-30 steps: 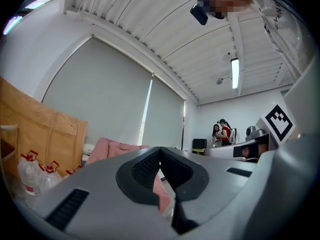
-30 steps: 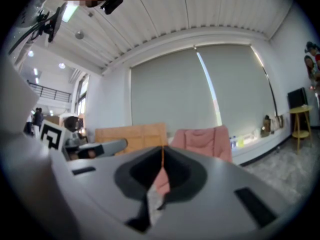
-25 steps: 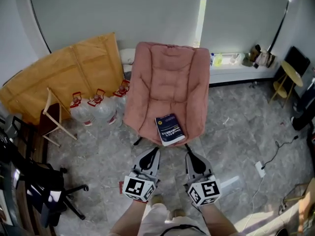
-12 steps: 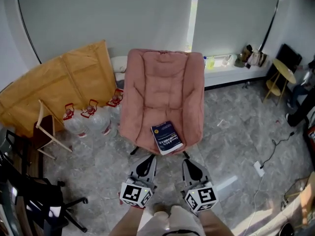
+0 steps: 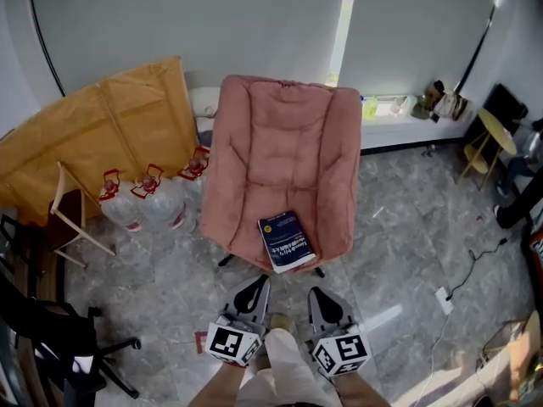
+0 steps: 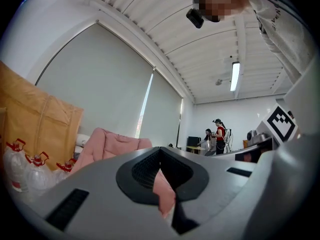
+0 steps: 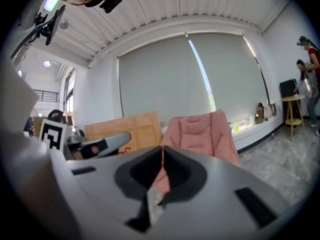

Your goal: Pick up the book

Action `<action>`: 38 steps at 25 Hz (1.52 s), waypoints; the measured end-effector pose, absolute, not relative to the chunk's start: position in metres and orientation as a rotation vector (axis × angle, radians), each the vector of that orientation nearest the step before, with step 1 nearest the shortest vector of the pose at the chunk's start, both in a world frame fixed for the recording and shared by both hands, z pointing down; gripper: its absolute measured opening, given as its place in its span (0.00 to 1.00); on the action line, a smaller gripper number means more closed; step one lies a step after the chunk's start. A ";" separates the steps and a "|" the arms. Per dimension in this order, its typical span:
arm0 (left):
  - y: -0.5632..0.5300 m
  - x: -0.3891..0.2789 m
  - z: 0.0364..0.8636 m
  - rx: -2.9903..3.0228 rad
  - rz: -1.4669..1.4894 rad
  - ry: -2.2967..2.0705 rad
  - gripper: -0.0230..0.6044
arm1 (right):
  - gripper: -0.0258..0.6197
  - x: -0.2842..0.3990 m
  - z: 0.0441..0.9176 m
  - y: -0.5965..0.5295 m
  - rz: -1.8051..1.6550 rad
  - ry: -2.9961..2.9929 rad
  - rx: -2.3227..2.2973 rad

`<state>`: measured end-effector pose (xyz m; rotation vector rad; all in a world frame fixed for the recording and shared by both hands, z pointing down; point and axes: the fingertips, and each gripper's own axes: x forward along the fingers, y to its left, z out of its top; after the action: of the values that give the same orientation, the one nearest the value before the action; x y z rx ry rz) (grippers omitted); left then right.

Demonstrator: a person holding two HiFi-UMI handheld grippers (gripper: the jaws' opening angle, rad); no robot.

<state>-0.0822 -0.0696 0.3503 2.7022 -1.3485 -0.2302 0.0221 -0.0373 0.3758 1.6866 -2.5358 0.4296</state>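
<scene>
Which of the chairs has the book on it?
The pink chair, in the middle: the blue book lies at its seat's front. The wooden chair and black chair stand apart, at left.

Office: roller blinds (image 5: 195,24), swivel chair (image 5: 41,319).

Pink chair (image 5: 284,159) — water jugs (image 5: 161,203) beside cardboard (image 5: 93,134).
</scene>
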 end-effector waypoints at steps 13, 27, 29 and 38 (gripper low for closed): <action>-0.107 -0.076 0.424 2.643 -0.165 -1.315 0.05 | 0.06 0.012 0.441 -0.081 0.554 -2.542 1.596; -0.147 -0.069 0.519 2.610 -0.139 -1.295 0.05 | 0.06 0.012 0.542 -0.127 0.624 -2.497 1.561; -0.153 -0.070 0.531 2.614 -0.135 -1.301 0.05 | 0.06 0.012 0.552 -0.132 0.621 -2.495 1.567; -0.173 -0.064 0.584 2.594 -0.125 -1.297 0.05 | 0.06 0.017 0.601 -0.153 0.678 -2.497 1.567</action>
<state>-0.0637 -0.1729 0.5842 2.5940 -1.2966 -0.1246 0.0172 -0.1527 0.6011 1.5673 -2.4972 0.6783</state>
